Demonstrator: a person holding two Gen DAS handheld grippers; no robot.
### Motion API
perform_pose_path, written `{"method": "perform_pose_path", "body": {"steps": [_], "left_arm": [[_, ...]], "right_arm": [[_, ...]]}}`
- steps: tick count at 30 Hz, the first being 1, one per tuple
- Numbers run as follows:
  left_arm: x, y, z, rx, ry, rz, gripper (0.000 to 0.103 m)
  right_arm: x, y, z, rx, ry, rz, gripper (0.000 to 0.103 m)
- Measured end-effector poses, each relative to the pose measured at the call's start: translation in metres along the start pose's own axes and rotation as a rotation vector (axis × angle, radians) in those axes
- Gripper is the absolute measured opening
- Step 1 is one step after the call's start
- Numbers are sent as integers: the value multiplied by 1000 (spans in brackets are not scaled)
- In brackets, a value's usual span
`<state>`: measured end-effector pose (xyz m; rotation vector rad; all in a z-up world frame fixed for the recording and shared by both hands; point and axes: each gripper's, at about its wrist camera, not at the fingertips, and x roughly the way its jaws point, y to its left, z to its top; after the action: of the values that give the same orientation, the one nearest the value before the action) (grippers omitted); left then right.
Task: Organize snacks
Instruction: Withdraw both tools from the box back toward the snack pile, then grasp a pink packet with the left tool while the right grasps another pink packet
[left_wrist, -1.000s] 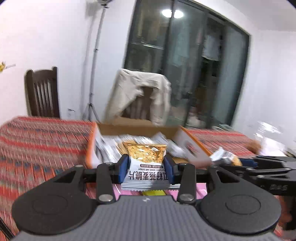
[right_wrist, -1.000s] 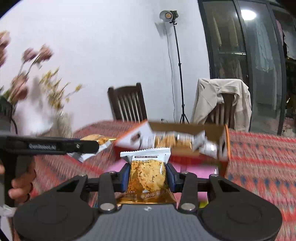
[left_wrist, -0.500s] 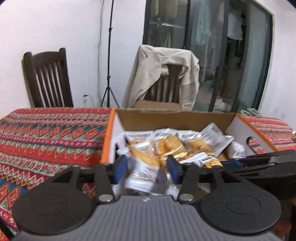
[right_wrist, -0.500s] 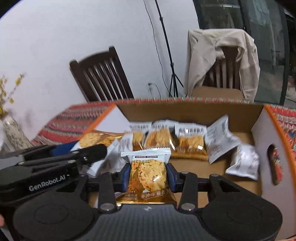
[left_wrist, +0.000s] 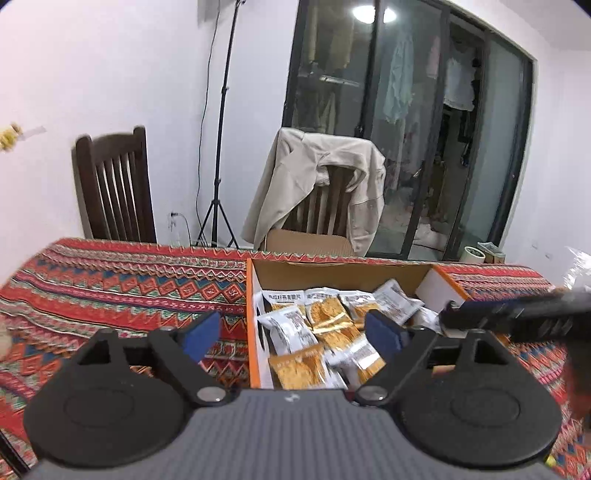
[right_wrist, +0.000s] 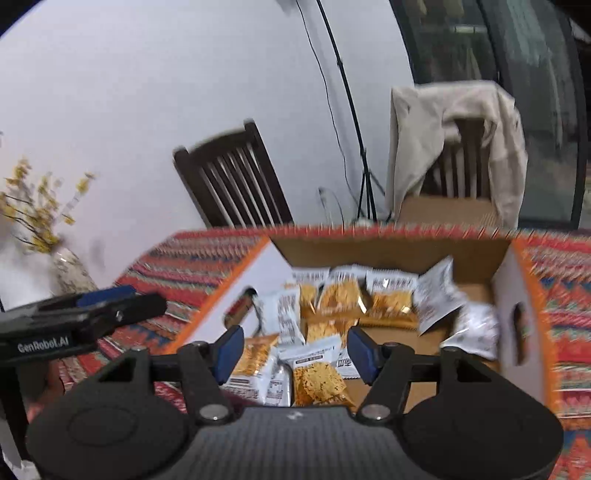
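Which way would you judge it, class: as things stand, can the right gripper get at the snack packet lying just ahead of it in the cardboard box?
Probably yes. The right gripper is open above the open-topped cardboard box, and nothing covers the snack packet.

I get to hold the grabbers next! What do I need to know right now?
Left gripper: open, holding nothing, over the box's left wall.
Right gripper: open, holding nothing, over the box.
Snacks: a pile of packets lies inside the box on the patterned cloth.
Done: no packet sits in either gripper; the ones in view are in the box.
Left: no loose snacks show on the cloth from here, so look around the table for any before stopping.
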<state>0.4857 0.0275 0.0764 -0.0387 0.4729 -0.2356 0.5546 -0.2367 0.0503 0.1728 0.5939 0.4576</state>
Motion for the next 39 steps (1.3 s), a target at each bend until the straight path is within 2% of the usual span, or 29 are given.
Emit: {"method": "perform_pose_path", "body": {"steps": [3,8,10,13,19,23,27,30,35,39], "left_arm": [[-44,-12,-14,25,-29,-26,101],[-116,-39,-60,80,-75,-41,103],[-139,-50,-80,94,-99,-27,103],[-165,-64,-112,85,-105,38,103],[-211,-73,-161,-7,-88,80,103],[-242,-78,-188,-50,-75,79,103],[-260,-89,-212,12,-70,114,103],[-265,-92,-223,16,-50,118,103],[-268,-94,-229,-3,-29,105,103],[-269,-97,-229,6,-28,99,103]], "right_arm": [[-53,8,-3,-71,-72,-40,71],[-143,21,-38,-229,-181,-165,73],[-172,25,-60,-264,-200,-217,74],[-210,29,-96,-292,-227,-264,79],[-265,36,-175,-257,-212,-297,79],[-294,42,-224,-190,-203,-292,85],[-313,42,-265,-133,-182,-297,85],[-319,42,-293,-135,-147,-349,85],[-326,43,-319,-112,-110,-337,85],[-330,43,-324,-100,-114,-339,85]]}}
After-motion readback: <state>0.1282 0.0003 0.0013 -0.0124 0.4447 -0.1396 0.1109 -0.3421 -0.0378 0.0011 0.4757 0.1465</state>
